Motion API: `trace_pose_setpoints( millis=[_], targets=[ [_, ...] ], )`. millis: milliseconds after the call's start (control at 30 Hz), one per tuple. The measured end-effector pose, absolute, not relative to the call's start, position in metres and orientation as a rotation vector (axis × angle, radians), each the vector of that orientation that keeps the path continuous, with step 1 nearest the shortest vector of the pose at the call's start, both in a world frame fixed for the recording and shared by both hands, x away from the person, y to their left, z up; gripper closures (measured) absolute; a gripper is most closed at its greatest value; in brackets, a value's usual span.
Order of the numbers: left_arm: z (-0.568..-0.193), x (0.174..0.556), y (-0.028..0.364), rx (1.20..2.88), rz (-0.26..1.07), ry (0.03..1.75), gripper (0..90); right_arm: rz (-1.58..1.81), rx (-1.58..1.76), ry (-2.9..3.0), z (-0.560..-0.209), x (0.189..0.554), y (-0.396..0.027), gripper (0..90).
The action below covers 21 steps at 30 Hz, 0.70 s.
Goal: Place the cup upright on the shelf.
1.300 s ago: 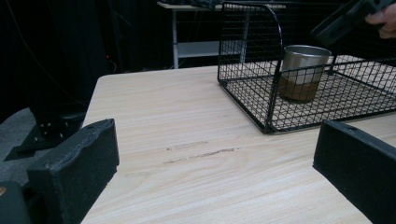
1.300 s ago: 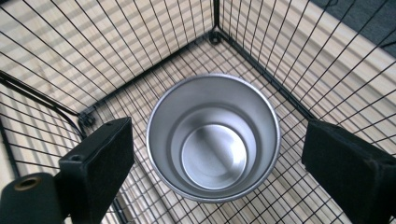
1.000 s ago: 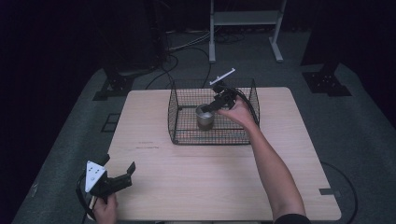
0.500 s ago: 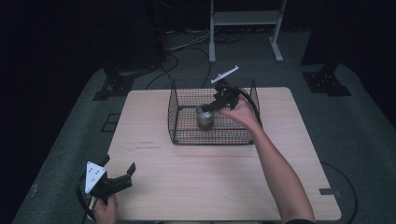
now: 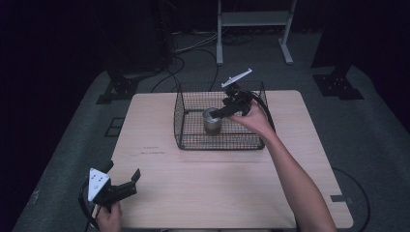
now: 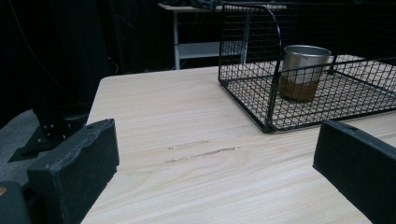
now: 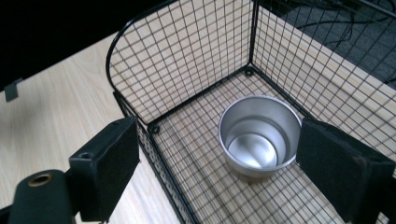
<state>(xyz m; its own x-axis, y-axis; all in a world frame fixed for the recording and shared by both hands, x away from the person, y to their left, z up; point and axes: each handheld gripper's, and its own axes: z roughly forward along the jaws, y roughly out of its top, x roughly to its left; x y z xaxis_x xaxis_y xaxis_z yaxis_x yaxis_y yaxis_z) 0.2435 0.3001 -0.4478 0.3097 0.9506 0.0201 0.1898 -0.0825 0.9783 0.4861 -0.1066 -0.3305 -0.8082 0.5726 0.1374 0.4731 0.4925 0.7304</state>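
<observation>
A steel cup (image 5: 212, 121) (image 7: 259, 135) stands upright and empty in a black wire basket (image 5: 217, 145) (image 7: 187, 56) at the far middle of the wooden table (image 5: 217, 193). My right gripper (image 5: 220, 112) (image 7: 219, 154) hovers just above and to the right of the cup. Its jaws have just been closing, but they stand apart with nothing between them, and the cup sits below them. My left gripper (image 5: 122, 171) (image 6: 215, 140) rests open at the table's near left corner, facing the basket (image 6: 247, 88) and cup (image 6: 303, 70).
Bare wood lies between the basket and the table's front edge. A white metal stand (image 5: 251, 19) and cables (image 5: 193, 46) are on the dark floor behind the table. Black stand feet (image 5: 121, 89) flank its far corners.
My right hand has lifted a little up and away from the cup, which stays where it was in the basket. The left gripper has not moved.
</observation>
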Motion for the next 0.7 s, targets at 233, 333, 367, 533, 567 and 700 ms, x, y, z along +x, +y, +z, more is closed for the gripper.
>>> trace_pose_setpoints(
  millis=[233, 333, 367, 533, 567, 700],
  targets=[
    [-0.449, 0.245, 0.298, 1.547, 0.906, 1.079, 0.0, 1.233, 0.918, 2.596, -0.328, 0.475, -0.119, 12.8],
    [-0.449, 0.245, 0.297, 1.546, 0.907, 1.078, 0.0, 1.227, 0.913, 2.585, -0.327, 0.469, -0.125, 12.8],
    [-0.449, 0.245, 0.297, 1.546, 0.907, 1.078, 0.0, 1.233, 0.898, 2.579, -0.326, 0.466, -0.127, 12.8],
    [-0.448, 0.245, 0.295, 1.547, 0.899, 1.071, 0.0, 1.253, 0.901, 2.569, -0.325, 0.455, -0.138, 13.0],
    [-0.449, 0.245, 0.295, 1.547, 0.901, 1.072, 0.0, 1.248, 0.902, 2.565, -0.325, 0.454, -0.14, 13.0],
    [-0.449, 0.246, 0.294, 1.557, 0.899, 1.069, 0.0, 1.249, 0.911, 2.566, -0.328, 0.449, -0.149, 13.0]
  ],
)
